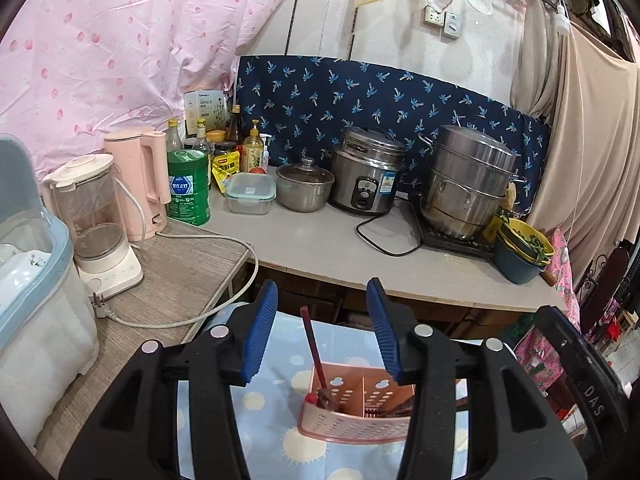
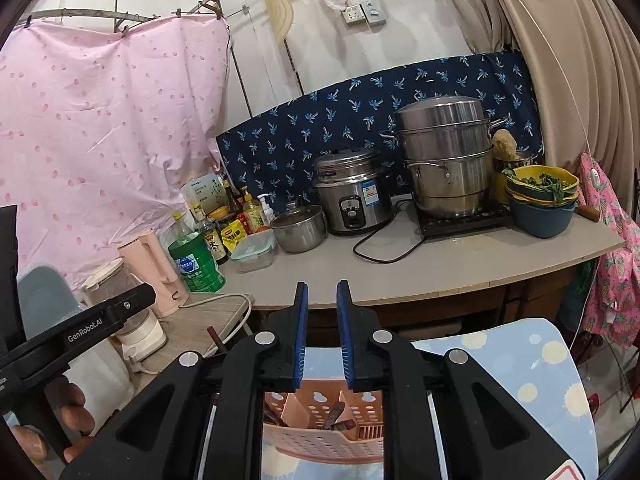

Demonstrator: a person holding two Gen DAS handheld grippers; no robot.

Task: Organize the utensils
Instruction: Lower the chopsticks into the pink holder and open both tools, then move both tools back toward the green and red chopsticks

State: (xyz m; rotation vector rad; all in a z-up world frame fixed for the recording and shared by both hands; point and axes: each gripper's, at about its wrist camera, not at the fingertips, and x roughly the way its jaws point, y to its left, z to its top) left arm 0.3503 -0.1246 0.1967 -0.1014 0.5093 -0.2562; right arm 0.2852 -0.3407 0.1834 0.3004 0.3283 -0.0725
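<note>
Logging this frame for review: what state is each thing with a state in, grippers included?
left gripper: open, nothing between the pads
right gripper: slightly open, holding nothing
pink utensil holder: upright on the dotted blue cloth, utensils inside
red-handled utensil: standing tilted in the holder's left compartment
rice cooker: lid on
steamer pot: lid on, on the induction hob
clear food box: lid clipped shut
blender plug: unplugged, lying on the counter

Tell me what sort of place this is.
Most likely a small home kitchen. A rice cooker and a stacked steel steamer pot stand on the counter, with sauce and oil bottles in the corner.
</note>
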